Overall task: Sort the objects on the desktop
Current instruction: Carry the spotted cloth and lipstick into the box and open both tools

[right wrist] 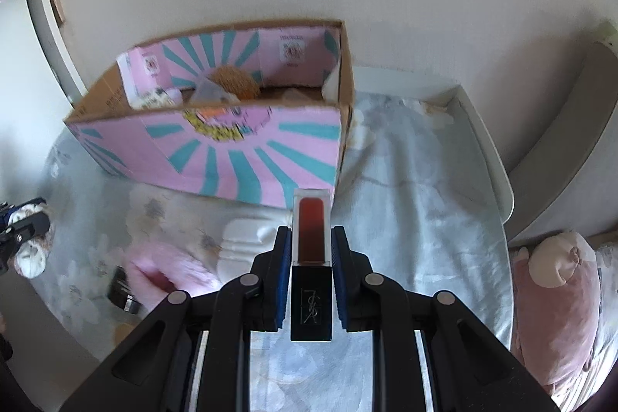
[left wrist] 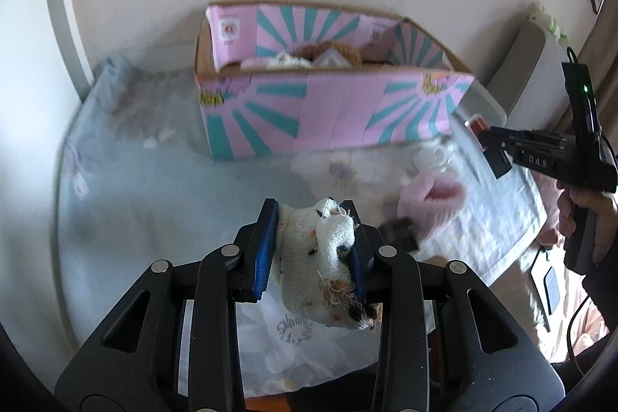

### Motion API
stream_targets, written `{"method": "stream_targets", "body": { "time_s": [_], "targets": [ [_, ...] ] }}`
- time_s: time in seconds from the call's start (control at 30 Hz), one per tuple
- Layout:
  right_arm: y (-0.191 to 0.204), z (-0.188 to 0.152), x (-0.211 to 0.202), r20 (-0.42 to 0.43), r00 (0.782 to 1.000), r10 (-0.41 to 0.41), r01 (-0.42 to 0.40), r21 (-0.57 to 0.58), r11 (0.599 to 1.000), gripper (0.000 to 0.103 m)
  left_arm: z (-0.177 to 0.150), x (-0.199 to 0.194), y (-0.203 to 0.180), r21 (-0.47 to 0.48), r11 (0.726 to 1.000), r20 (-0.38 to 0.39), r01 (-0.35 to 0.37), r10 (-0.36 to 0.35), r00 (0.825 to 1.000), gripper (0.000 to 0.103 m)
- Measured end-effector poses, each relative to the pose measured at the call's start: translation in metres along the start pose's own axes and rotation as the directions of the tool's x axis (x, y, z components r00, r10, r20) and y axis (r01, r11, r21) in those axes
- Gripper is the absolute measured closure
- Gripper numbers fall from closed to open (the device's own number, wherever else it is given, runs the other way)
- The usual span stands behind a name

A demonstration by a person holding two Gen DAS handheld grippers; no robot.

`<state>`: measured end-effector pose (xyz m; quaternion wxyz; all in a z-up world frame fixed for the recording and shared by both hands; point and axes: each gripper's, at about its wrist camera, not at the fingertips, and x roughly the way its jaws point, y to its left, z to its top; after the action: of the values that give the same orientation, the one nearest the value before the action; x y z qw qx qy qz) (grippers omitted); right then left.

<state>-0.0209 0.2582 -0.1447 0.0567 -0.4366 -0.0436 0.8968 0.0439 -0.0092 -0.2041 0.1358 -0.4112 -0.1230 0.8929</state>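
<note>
My left gripper (left wrist: pixel 314 238) is shut on a white knitted cloth piece (left wrist: pixel 316 257) with frayed edges, held above the table, short of the box. My right gripper (right wrist: pixel 312 242) is shut on a lip-gloss tube (right wrist: pixel 312 238) with a clear red body and black cap, just in front of the box's near wall. The right gripper also shows at the right of the left wrist view (left wrist: pixel 490 141). The pink and teal cardboard box (left wrist: pixel 328 111) (right wrist: pixel 216 149) stands open at the back, with an orange plush and small packets inside.
A pale floral cloth (right wrist: pixel 405 199) covers the table. A pink fluffy item (right wrist: pixel 170 273), a white bottle (right wrist: pixel 247 242) and a small dark object (right wrist: pixel 121 290) lie in front of the box. A pink plush toy (right wrist: pixel 556 296) lies off the table's right edge.
</note>
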Motion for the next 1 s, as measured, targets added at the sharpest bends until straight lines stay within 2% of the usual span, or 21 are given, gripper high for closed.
{"method": "stream_targets", "body": {
  "time_s": [0.07,0.2,0.53,0.77,1.0],
  "targets": [
    [0.001,0.005,-0.007,0.008,0.999,0.036,-0.036,0.006,0.999,0.084,0.01,-0.005,0.0,0.003,1.0,0.01,0.003,-0.003,1.0,0.074],
    [0.01,0.02,-0.023,0.032,0.998,0.049,-0.048,-0.018,0.999,0.084,0.039,-0.017,0.0,0.013,1.0,0.036,0.003,-0.004,0.999,0.074],
    [0.031,0.092,-0.053,0.086,0.993,0.074,-0.065,-0.107,0.992,0.084,0.129,-0.023,0.003,0.034,0.999,0.078,0.032,-0.035,0.996,0.074],
    [0.047,0.142,-0.038,0.068,0.994,0.088,-0.079,-0.134,0.988,0.084,0.191,0.009,-0.003,0.098,0.994,0.05,0.039,-0.044,0.998,0.074],
    [0.075,0.17,0.013,-0.006,0.992,0.125,-0.124,-0.169,0.978,0.085,0.218,0.068,0.001,0.124,0.991,-0.045,0.047,-0.042,0.998,0.074]
  ]
}}
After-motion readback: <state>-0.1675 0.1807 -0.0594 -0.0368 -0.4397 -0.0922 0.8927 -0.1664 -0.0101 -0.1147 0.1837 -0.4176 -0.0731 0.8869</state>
